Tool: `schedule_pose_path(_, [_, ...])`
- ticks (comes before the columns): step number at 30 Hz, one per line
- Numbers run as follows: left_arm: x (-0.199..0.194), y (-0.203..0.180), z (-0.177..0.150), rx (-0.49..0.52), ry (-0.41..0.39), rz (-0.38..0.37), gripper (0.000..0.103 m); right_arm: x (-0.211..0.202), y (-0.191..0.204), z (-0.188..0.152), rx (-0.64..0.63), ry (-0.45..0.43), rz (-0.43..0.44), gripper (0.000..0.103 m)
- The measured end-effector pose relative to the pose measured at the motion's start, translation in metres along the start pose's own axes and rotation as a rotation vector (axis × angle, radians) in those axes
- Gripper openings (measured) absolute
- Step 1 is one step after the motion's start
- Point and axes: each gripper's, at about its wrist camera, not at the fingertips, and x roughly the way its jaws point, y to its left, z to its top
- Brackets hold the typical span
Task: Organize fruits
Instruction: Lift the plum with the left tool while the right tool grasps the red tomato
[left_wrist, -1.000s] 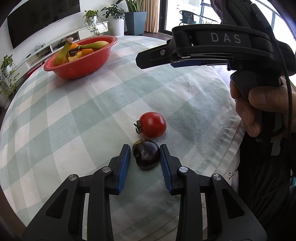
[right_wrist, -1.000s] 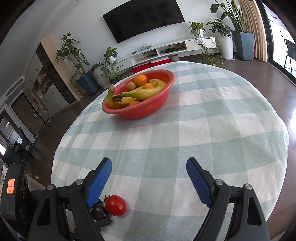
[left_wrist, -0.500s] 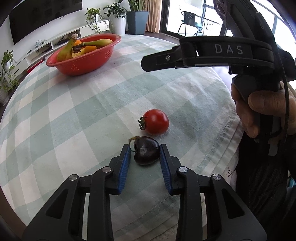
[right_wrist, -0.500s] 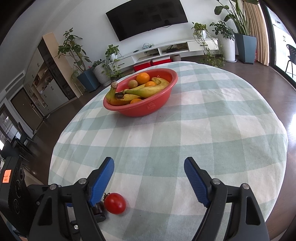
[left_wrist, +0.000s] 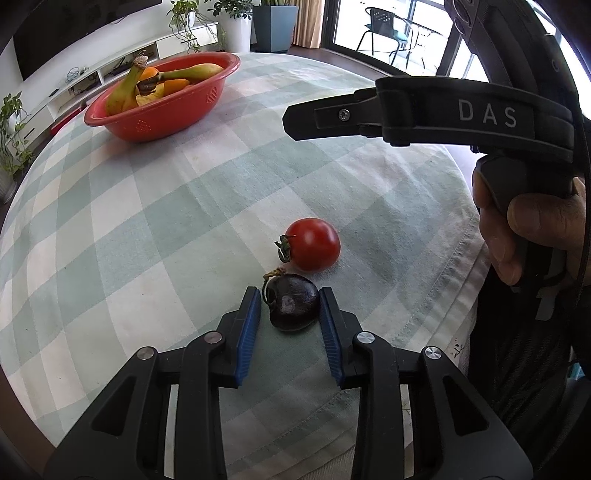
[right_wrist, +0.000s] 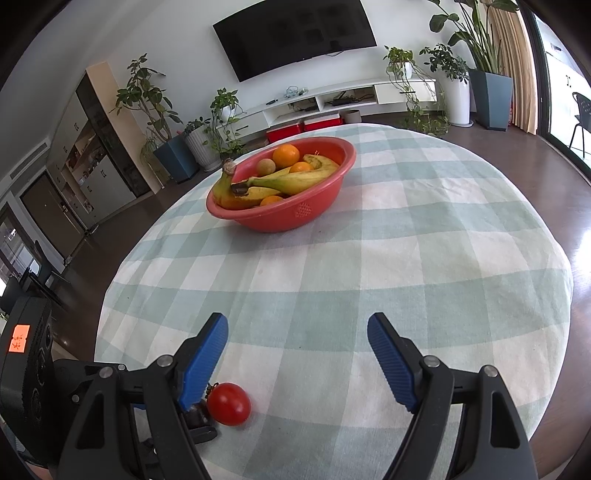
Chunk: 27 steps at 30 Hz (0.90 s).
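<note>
The left hand-held gripper has a small dark fruit right between its two blue pads. The pads sit close on both sides of the fruit and seem to touch it, so it looks like a pinch, but I cannot tell how hard the squeeze is. The fruit rests on the checked cloth of the bench, and its little stem points up and away from the hand-held gripper. A red tomato lies just past the dark fruit, a bit to the right, very near it. The red bowl with bananas and oranges is far ahead and to the left, well apart from both fruits. So the coming move is probably to lift the dark fruit and carry it forward and left to the bowl. The right hand-held gripper is spread wide and holds nothing. It hangs above the cloth, with the tomato low on its left side.
</note>
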Motion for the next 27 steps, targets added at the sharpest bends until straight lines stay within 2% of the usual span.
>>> schedule_pose_path(7, [-0.005, 0.006, -0.001, -0.025, -0.015, 0.002, 0.026, -0.001, -0.001, 0.0, 0.0, -0.003, 0.001, 0.081])
schedule_pose_path(16, [-0.03, 0.029, -0.011, -0.095, -0.082, 0.009, 0.026, -0.004, 0.002, -0.005, 0.001, 0.016, 0.021, 0.081])
schedule_pose_path(22, [-0.051, 0.063, -0.026, -0.195, -0.135, 0.022, 0.026, -0.001, 0.04, -0.033, -0.135, 0.084, 0.017, 0.08])
schedule_pose_path(27, [-0.059, 0.077, -0.037, -0.244, -0.165, 0.017, 0.026, 0.019, 0.059, -0.049, -0.219, 0.153, -0.017, 0.071])
